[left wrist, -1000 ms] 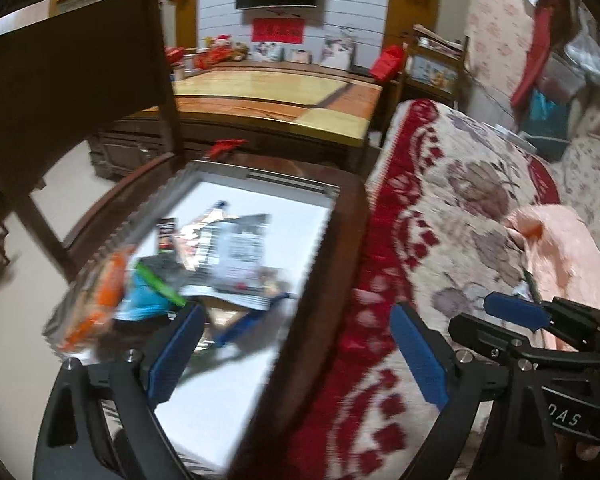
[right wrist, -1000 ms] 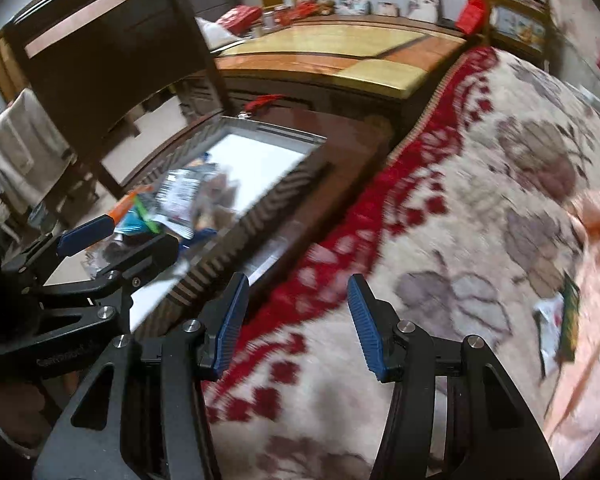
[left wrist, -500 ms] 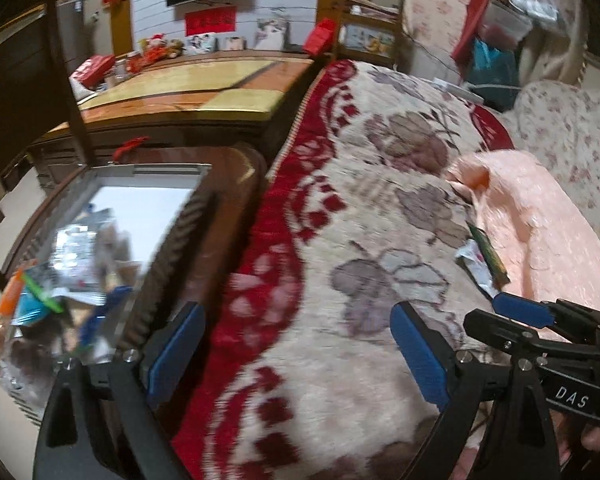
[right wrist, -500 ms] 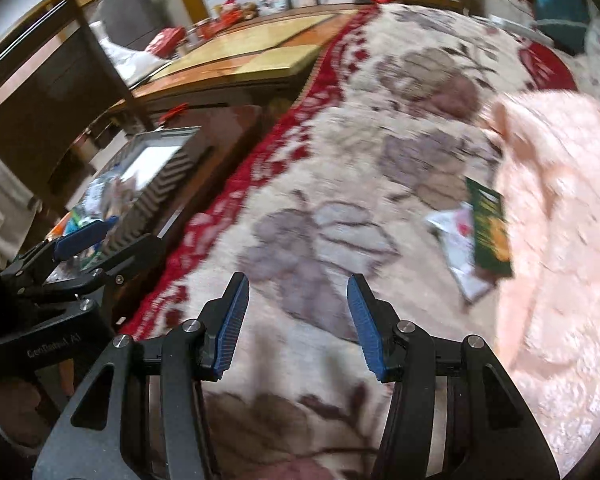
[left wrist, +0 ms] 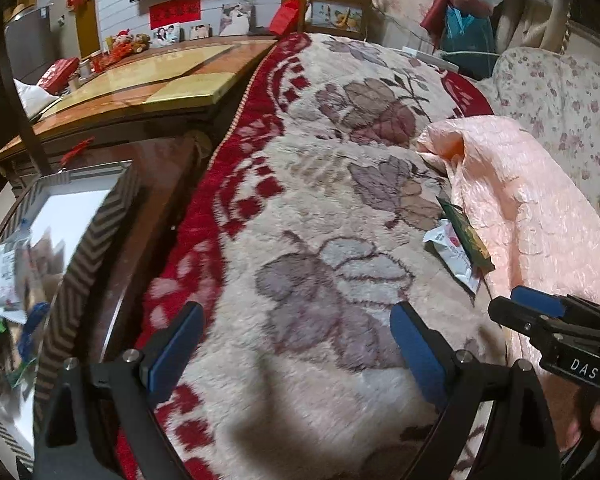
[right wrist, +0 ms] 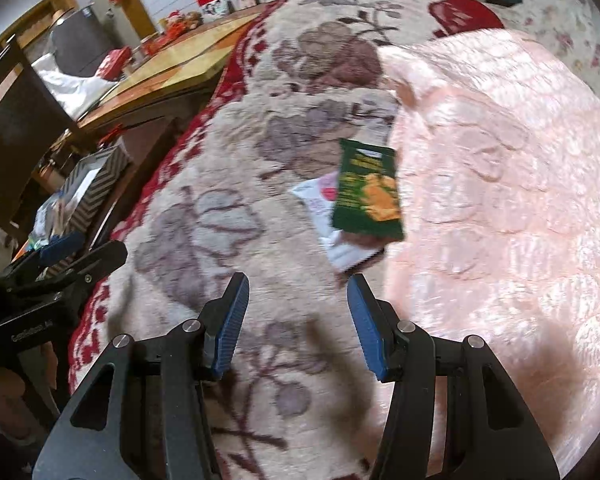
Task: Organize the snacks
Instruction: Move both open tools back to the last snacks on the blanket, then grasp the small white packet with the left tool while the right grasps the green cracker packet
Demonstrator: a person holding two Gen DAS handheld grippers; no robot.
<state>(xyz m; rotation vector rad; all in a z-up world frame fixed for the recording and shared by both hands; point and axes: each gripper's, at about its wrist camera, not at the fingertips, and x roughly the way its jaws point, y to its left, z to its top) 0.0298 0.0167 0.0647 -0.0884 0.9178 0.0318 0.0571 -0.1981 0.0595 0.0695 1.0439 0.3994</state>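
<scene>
**Two empty claws over a bed, facing the last loose snack packets**

Seen from two wrist cameras, both tools hang over a bed covered by a cream blanket (left wrist: 320, 208) with red borders and brown leaf shapes. The right claw (right wrist: 296, 316) has its blue-padded jaws about half apart with nothing between them, only blanket showing through the gap. It points down toward a dark green snack packet (right wrist: 367, 190) just ahead, which lies overlapping a white packet (right wrist: 332, 236). The pair rests where the blanket meets a rumpled pink quilt (right wrist: 500, 184), likely dropped there rather than placed.

The left claw (left wrist: 296, 344) is spread wide and also empty, hanging over bare blanket nearer the bed's edge. The packets sit ahead and to its right, well apart from its pads.

Beside the bed, on a dark wooden counter (left wrist: 160, 184), stands a shallow box with a zigzag-patterned rim (left wrist: 88, 236). Other wrappers already lie inside it, blurred, so it appears to be the collecting place. The right claw seems best placed to reach the green packet.
</scene>
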